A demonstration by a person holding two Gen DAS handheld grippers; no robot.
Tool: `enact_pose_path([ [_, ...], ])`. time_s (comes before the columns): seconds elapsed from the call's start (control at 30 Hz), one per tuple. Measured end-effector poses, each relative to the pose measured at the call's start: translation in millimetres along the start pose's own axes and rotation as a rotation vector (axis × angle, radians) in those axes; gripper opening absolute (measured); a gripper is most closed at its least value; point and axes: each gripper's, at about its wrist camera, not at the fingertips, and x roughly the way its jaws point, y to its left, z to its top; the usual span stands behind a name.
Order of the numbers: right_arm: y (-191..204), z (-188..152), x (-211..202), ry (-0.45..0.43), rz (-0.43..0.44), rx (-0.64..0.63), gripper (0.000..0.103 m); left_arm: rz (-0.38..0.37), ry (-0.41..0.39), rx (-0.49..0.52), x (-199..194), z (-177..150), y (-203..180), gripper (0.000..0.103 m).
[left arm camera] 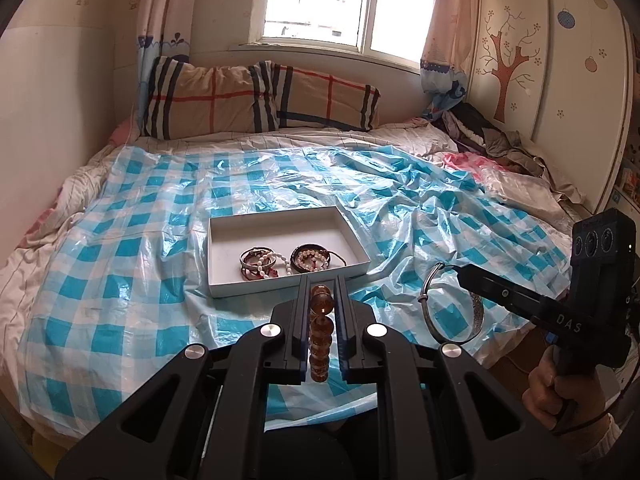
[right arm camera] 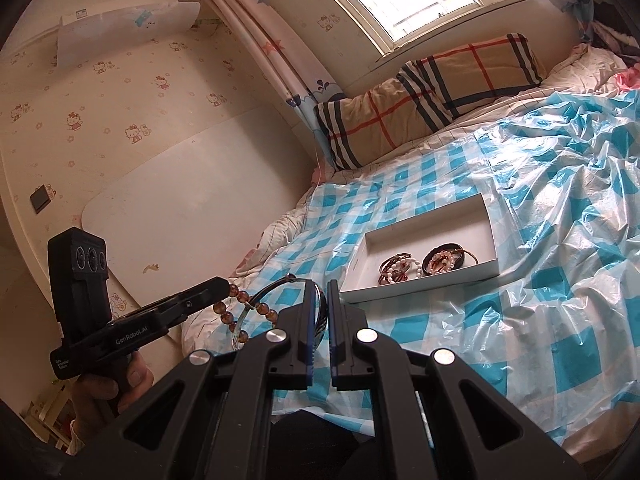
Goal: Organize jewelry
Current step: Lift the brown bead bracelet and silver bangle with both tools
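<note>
Holding an amber bead bracelet (left arm camera: 320,332), the left gripper (left arm camera: 321,280) has its fingers nearly closed on the strand, beads running down the narrow gap between them. In the right wrist view the same bracelet hangs as a loop from the left gripper's tip, above the near edge of the bed (right arm camera: 400,196). Right gripper (right arm camera: 319,286) has its fingers almost fully together, pinching a silver bangle (left arm camera: 452,308); the bangle hangs from the tip as an open ring with a wider patterned band on one side. Both pieces are off the bed, in the air, near each other, in front of the box. White shallow box (left arm camera: 224,256) lies on the blue-and-white checked plastic sheet (left arm camera: 120,248) spread over the bed. Inside the box, toward its near side: a cluster of bangles with a white pearl bracelet (left arm camera: 276,260) draped across, and just beside it a dark bangle (left arm camera: 310,258) with more pale beads in it. Far half of the box is bare. A hand (left arm camera: 560,392) grips the right gripper's handle; another hand (right arm camera: 108,392) grips the left one. Plaid pillow (left arm camera: 260,100) sits at the head of the bed under the window (left arm camera: 320,0). Crumpled clothes (left arm camera: 500,136) are piled by the wardrobe with the tree sticker (left arm camera: 508,68).
</note>
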Motion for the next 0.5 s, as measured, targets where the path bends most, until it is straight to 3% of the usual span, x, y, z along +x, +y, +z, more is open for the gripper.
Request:
enact_pose_path([
  [0.5, 12, 0, -10, -0.014, 0.013, -0.02, 0.006, 0.025, -0.036, 0.035, -20, 1, -13, 0.011],
])
